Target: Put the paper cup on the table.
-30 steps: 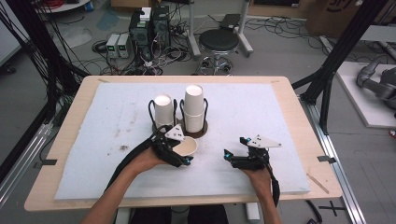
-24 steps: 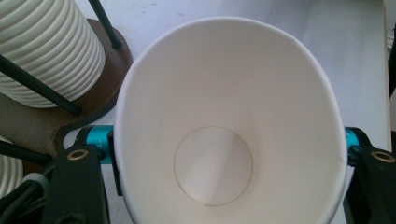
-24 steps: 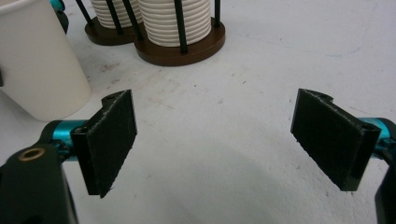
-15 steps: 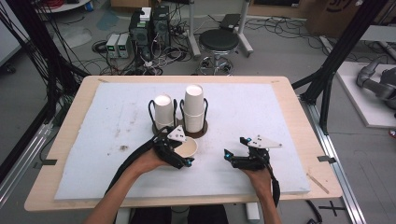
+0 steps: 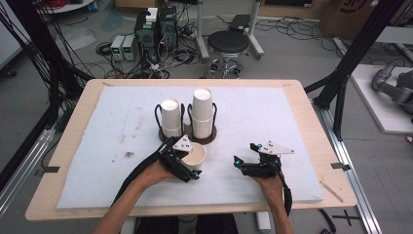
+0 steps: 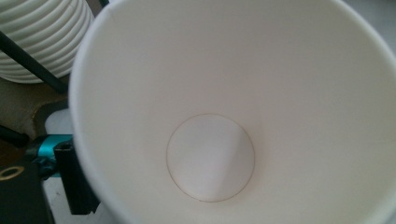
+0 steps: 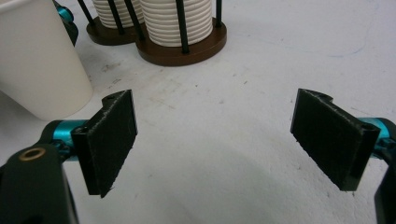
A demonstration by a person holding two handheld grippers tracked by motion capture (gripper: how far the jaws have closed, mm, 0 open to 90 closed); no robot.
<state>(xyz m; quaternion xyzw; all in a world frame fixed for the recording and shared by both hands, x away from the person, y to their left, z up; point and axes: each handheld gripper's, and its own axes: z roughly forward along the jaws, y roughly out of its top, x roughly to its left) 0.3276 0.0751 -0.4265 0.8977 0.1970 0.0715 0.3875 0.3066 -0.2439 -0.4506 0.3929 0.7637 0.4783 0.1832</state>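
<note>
A plain white paper cup (image 5: pixel 195 155) stands upright on the white mat, just in front of two brown-based wire holders. My left gripper (image 5: pixel 191 165) is at the cup's near rim. Its jaws have just been opening, with the cup's wall still between them. The left gripper view looks straight down into the empty cup (image 6: pixel 210 158), with one black finger (image 6: pixel 77 182) outside its wall. My right gripper (image 5: pixel 247 153) rests to the cup's right, open (image 7: pixel 215 135) over bare mat with nothing between its pads. The cup (image 7: pixel 39 65) stands at its left.
The two holders carry stacks of ribbed white cups, a shorter stack (image 5: pixel 170 117) on the left and a taller one (image 5: pixel 202 112) on the right. The white mat (image 5: pixel 272 112) covers most of the wooden table (image 5: pixel 311 126). Cables, a stool and equipment lie on the floor beyond.
In the high view both hands, both grippers and the cup keep their places; no shift shows at that size.
</note>
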